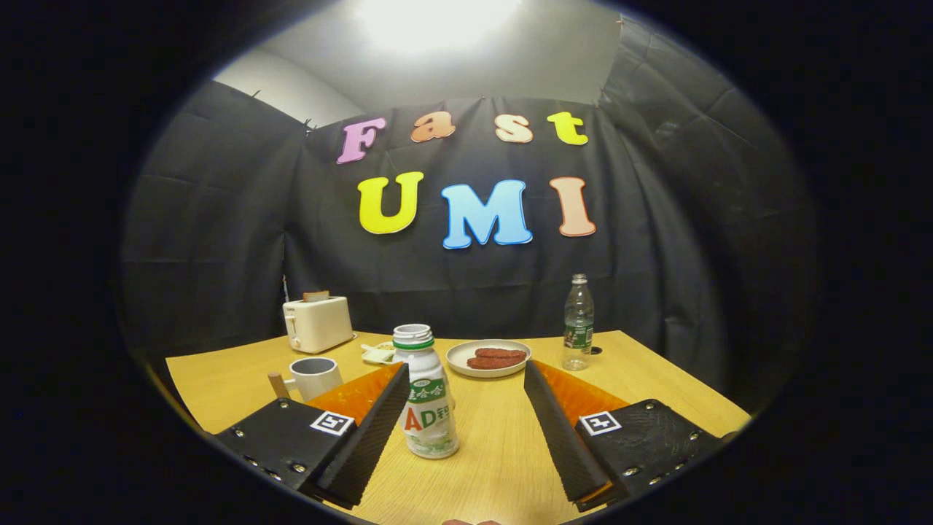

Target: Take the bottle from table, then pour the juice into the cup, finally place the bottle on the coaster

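Gripper view: one bottle (427,397) between the spread claw (466,386) fingers, one cup (313,376).

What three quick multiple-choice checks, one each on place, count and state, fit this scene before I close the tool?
1. Where is the juice bottle?
A. Between the tool's fingers, near the left one
B. Beyond the plate
C. On the toaster

2. How many sausages are on the plate?
A. None
B. Two
C. Five

3. What state is the tool in?
A. Shut on the juice bottle
B. Open
C. Shut on the cup

Key: 1 A, the juice bottle stands in the gap beside the left finger. 2 B, two sausages lie side by side. 3 B, the right finger stands well clear of the juice bottle.
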`<state>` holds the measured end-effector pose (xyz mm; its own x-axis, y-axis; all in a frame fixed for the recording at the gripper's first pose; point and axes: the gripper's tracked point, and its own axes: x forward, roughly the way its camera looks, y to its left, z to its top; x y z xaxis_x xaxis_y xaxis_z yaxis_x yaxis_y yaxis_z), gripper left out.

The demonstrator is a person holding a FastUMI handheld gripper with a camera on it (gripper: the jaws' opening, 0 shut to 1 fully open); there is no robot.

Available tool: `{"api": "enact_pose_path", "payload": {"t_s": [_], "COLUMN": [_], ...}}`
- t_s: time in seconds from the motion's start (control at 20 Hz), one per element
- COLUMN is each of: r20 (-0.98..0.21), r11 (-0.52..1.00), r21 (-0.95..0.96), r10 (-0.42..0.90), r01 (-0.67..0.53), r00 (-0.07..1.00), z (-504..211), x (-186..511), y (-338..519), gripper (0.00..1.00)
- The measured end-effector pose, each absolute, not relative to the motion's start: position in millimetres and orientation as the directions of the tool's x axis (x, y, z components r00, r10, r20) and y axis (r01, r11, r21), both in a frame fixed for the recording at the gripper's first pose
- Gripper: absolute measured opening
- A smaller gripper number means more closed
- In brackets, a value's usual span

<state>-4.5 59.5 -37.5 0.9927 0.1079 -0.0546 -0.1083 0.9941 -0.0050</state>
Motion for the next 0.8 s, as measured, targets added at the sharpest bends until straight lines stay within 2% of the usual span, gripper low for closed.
{"api": "enact_pose_path", "payload": {"t_s": [0.2,0.8], "r20": [-0.058,-0.105], "r11": [0.989,0.991], "r21": [-0.013,-0.013], "r10": [0.143,0.132], "r01": [-0.144,-0.134], "r00": [0.988,0.986], "z": [-52.4,-87.1], "x": [2.1,42.1], "y": [81.6,108.3], "gripper": [0.97,0.97]}}
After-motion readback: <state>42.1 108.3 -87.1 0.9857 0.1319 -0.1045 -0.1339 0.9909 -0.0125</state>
